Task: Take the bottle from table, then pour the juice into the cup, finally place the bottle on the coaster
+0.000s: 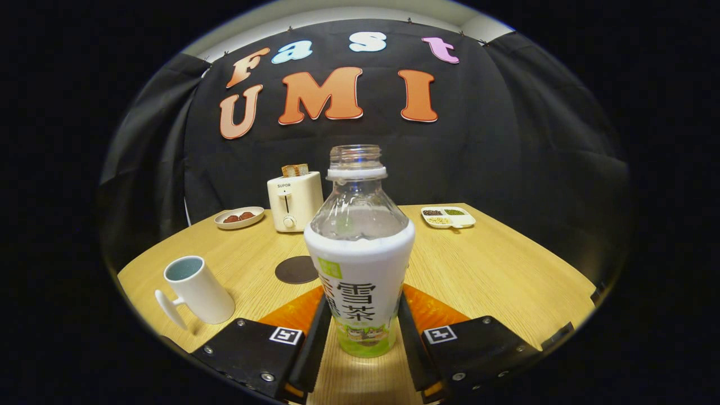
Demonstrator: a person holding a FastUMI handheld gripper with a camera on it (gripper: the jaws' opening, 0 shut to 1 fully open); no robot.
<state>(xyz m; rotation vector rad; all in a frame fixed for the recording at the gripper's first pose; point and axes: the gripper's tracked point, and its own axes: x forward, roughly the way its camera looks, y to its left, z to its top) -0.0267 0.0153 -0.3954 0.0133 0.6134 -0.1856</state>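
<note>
A round wooden worktop [506, 270] carries the scene. At its near edge an uncapped bottle [360, 253] stands upright between the jaws of the gripper [360, 332], which are closed against its labelled sides. A white toaster [294, 201] sits beyond, with a white cup [197, 289] to the left of the fingers. A dark round coaster [296, 269] lies just behind the bottle, a saucer [239, 217] and a divided dish [448, 216] farther back.
</note>
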